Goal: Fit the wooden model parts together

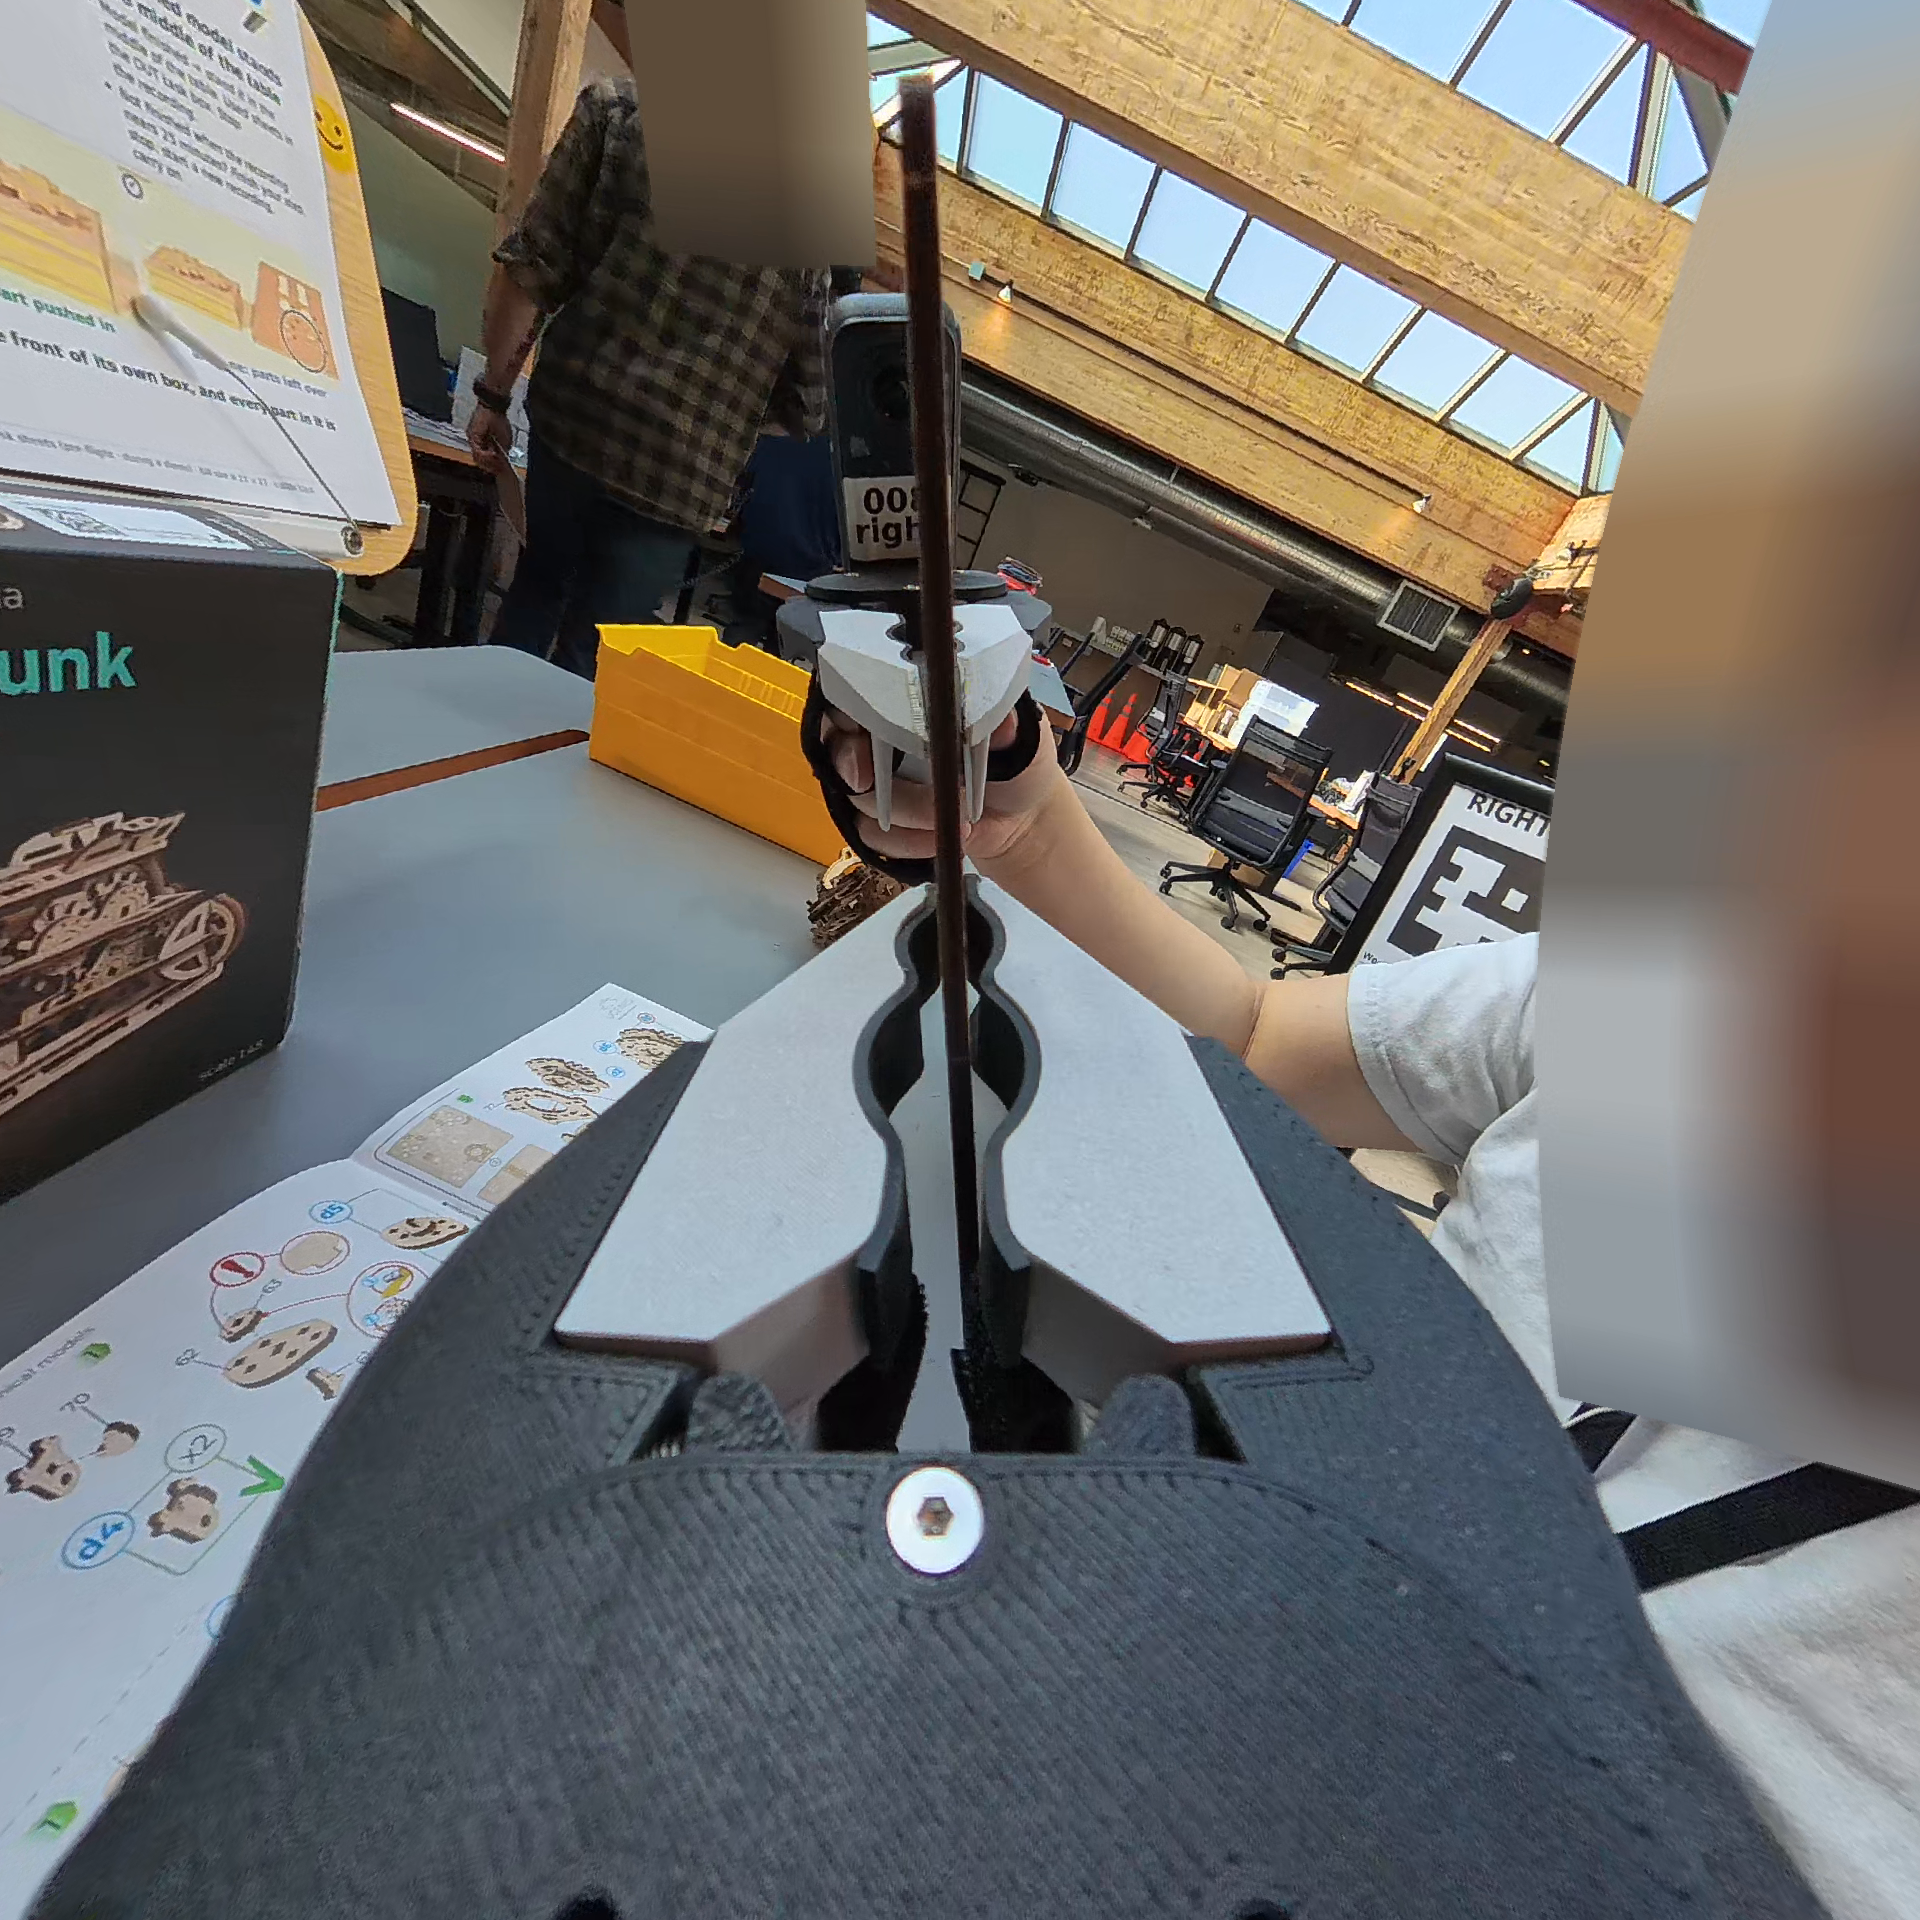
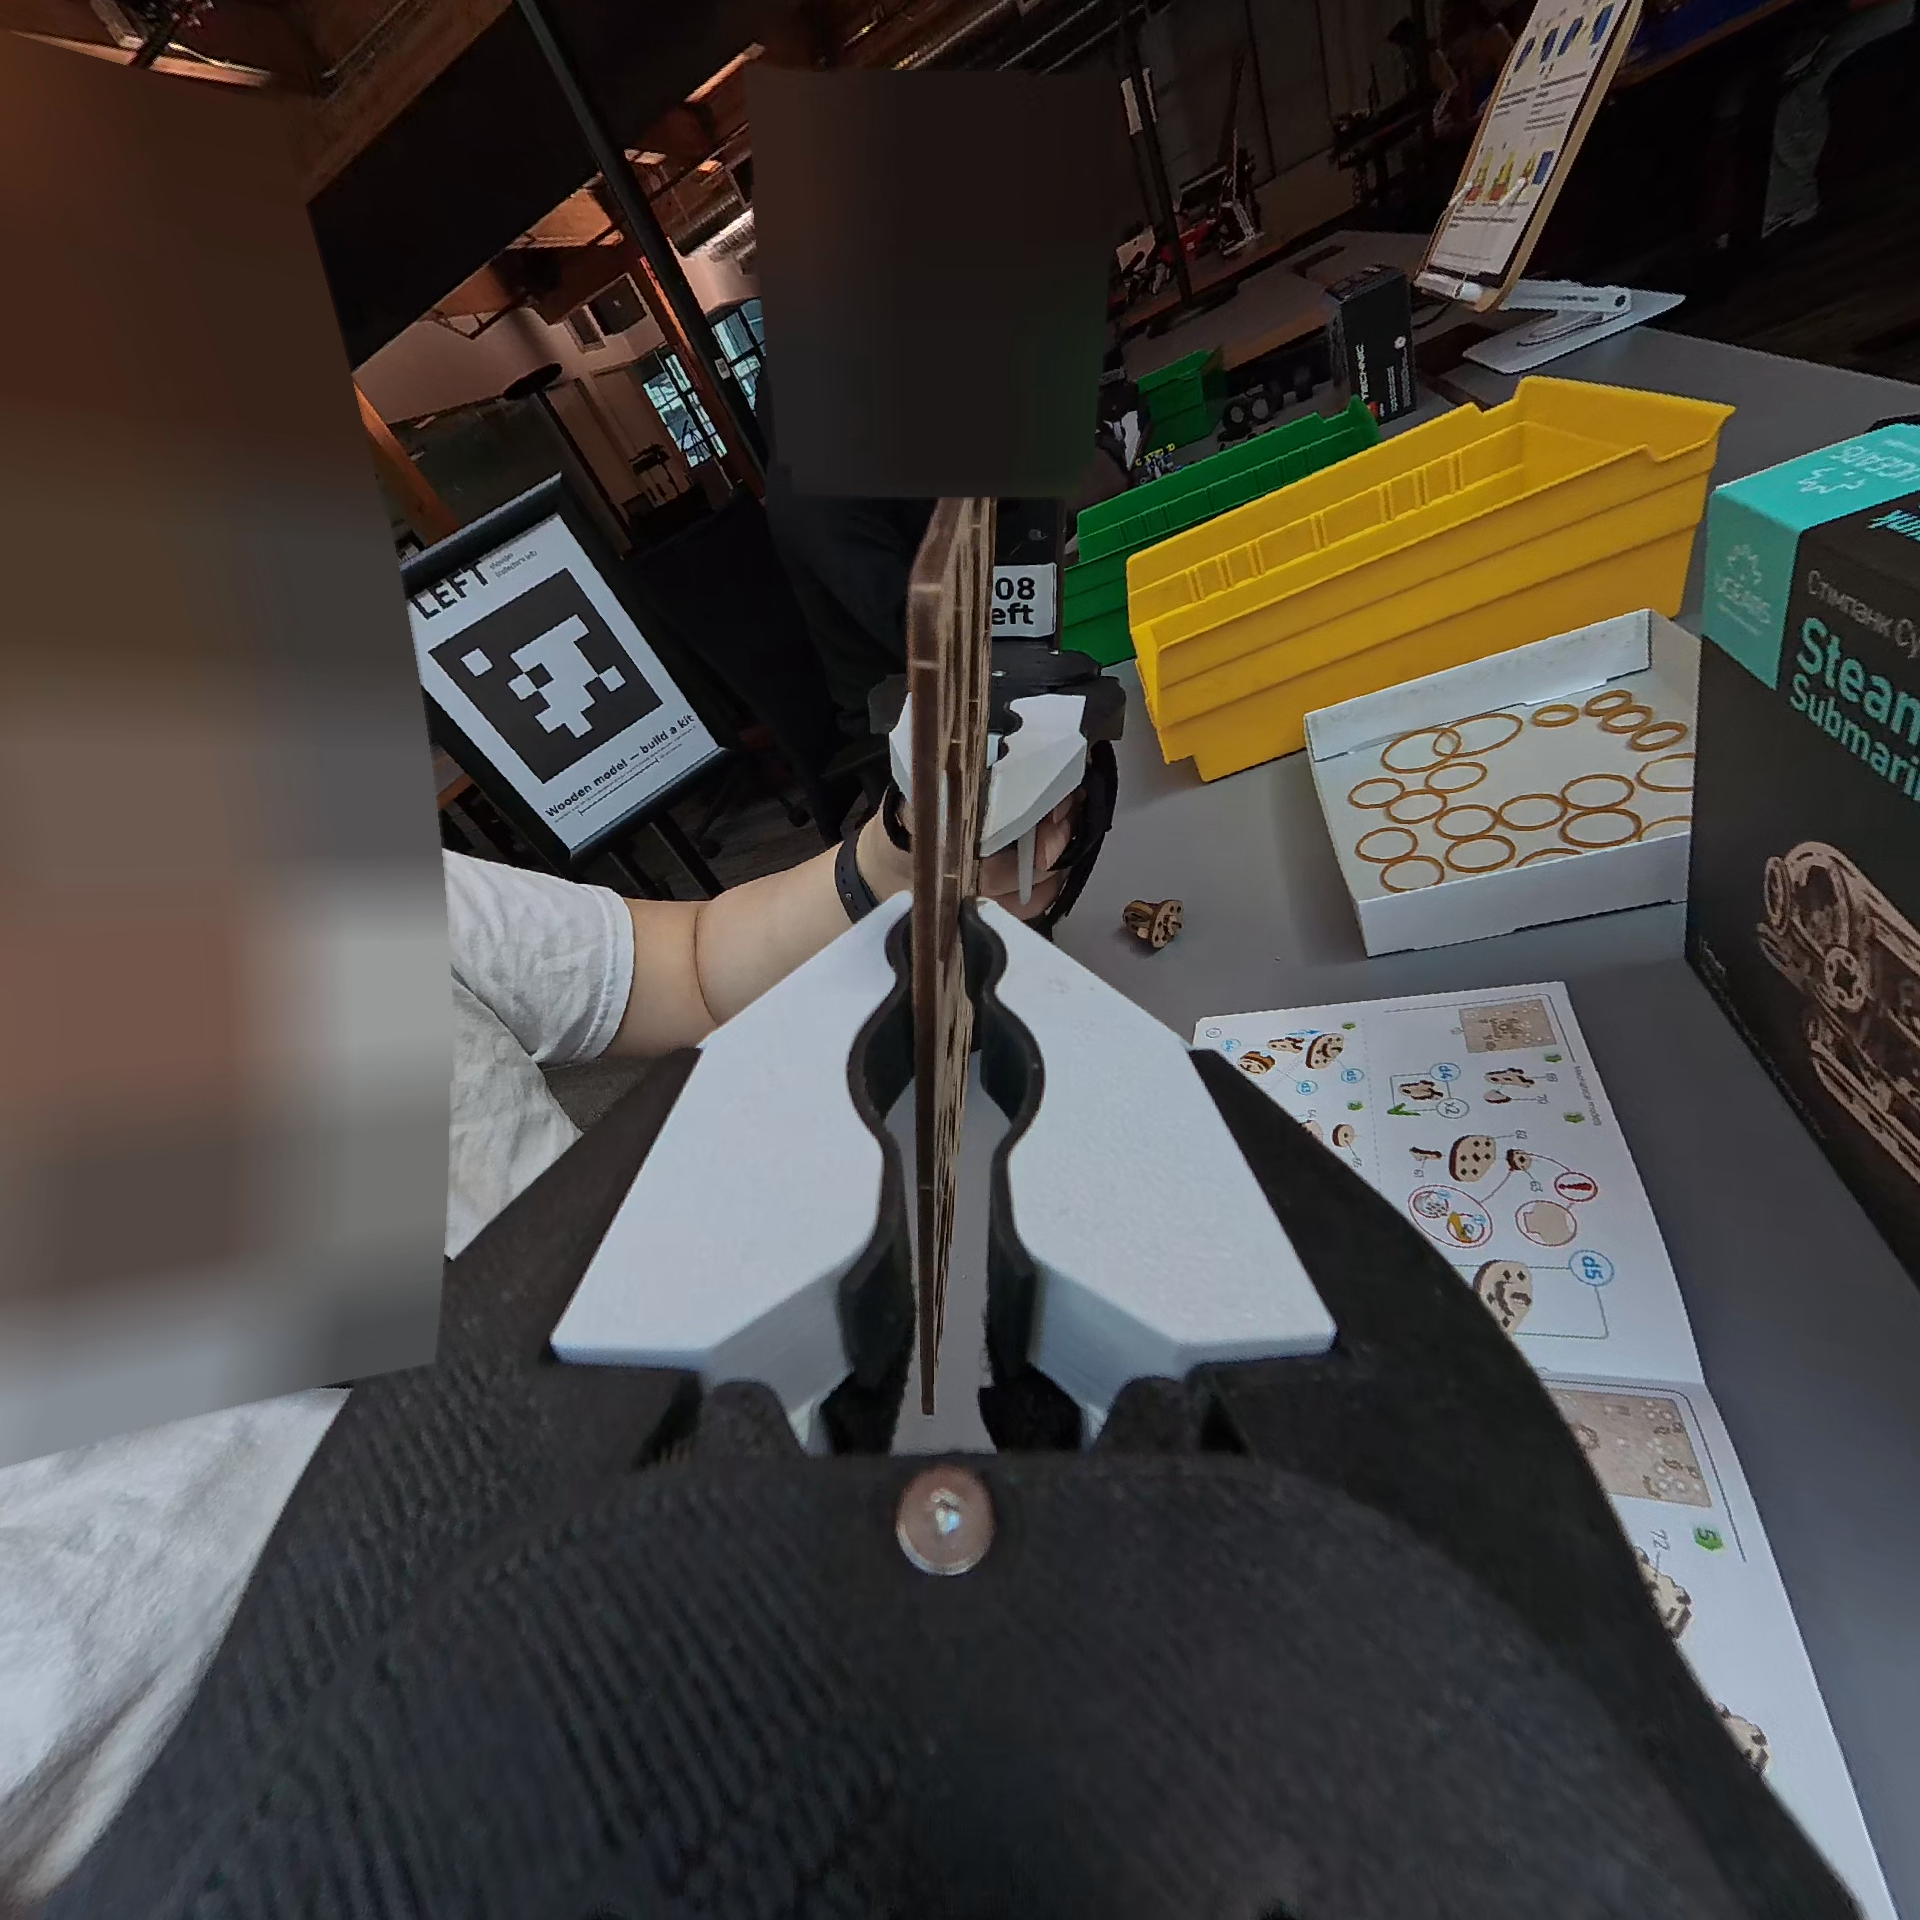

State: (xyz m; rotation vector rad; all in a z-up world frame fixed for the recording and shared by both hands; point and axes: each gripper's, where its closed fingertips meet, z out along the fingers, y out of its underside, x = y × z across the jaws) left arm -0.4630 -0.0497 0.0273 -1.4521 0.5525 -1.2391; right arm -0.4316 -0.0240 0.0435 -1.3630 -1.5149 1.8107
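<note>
A thin wooden parts sheet (image 1: 932, 416) stands edge-on between both grippers, held up above the grey table (image 1: 499, 914). My left gripper (image 1: 948, 914) is shut on one edge of it. My right gripper (image 2: 940, 920) is shut on the opposite edge of the same sheet (image 2: 948, 675), whose cut-out parts show faintly. Each gripper shows farther off in the other's view: the right one (image 1: 920, 675) and the left one (image 2: 992, 769), facing each other. A small assembled wooden gear piece (image 2: 1153, 920) lies on the table below them and also shows in the left wrist view (image 1: 852, 894).
An open instruction booklet (image 2: 1455, 1143) lies on the table. A dark kit box (image 2: 1829, 831) stands beside it. A white tray (image 2: 1496, 904) holds several rubber bands. A yellow bin (image 2: 1403, 582) and a green bin (image 2: 1226, 478) stand behind. A person in a plaid shirt (image 1: 665, 343) stands beyond the table.
</note>
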